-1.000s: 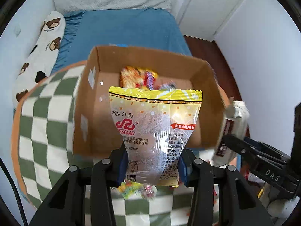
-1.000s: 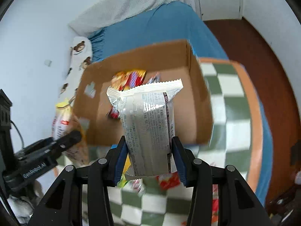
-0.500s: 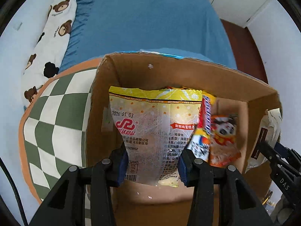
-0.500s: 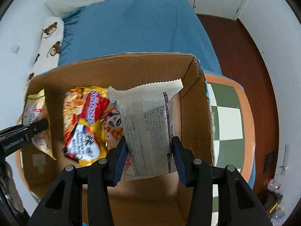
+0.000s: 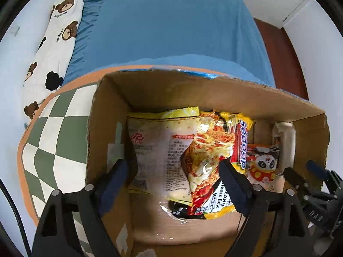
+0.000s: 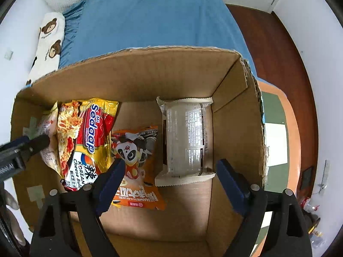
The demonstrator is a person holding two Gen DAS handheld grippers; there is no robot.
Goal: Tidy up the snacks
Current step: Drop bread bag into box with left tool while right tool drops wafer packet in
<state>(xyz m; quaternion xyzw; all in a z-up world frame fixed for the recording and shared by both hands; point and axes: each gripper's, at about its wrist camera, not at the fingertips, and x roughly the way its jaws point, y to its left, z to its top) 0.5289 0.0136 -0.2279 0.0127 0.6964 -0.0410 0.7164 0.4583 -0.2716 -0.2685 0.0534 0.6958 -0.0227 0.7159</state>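
An open cardboard box (image 5: 163, 92) (image 6: 133, 75) fills both views from above. Inside lie a yellow-and-clear snack packet (image 5: 158, 150) (image 6: 48, 141) against the left wall, a Sedaap noodle packet (image 5: 214, 156) (image 6: 90, 137), an orange panda packet (image 5: 261, 162) (image 6: 135, 156) and a silver-white packet (image 6: 188, 137) (image 5: 285, 141) by the right wall. My left gripper (image 5: 174, 171) hangs over the yellow packet, jaws opening, pads clear of it. My right gripper (image 6: 171, 167) hangs over the silver-white packet, jaws opening, pads off it.
The box stands on a green-and-white checkered cloth (image 5: 53, 141) with an orange border. Beyond it are a blue bed (image 5: 167, 25), a bear-print pillow (image 5: 55, 38) and a dark wooden floor (image 6: 278, 49). Small clutter lies on the floor at the lower right (image 6: 310, 207).
Both grippers moved forward and down over the box. Each then opened and let go of its packet; the yellow packet and the silver-white packet now lie inside the box.
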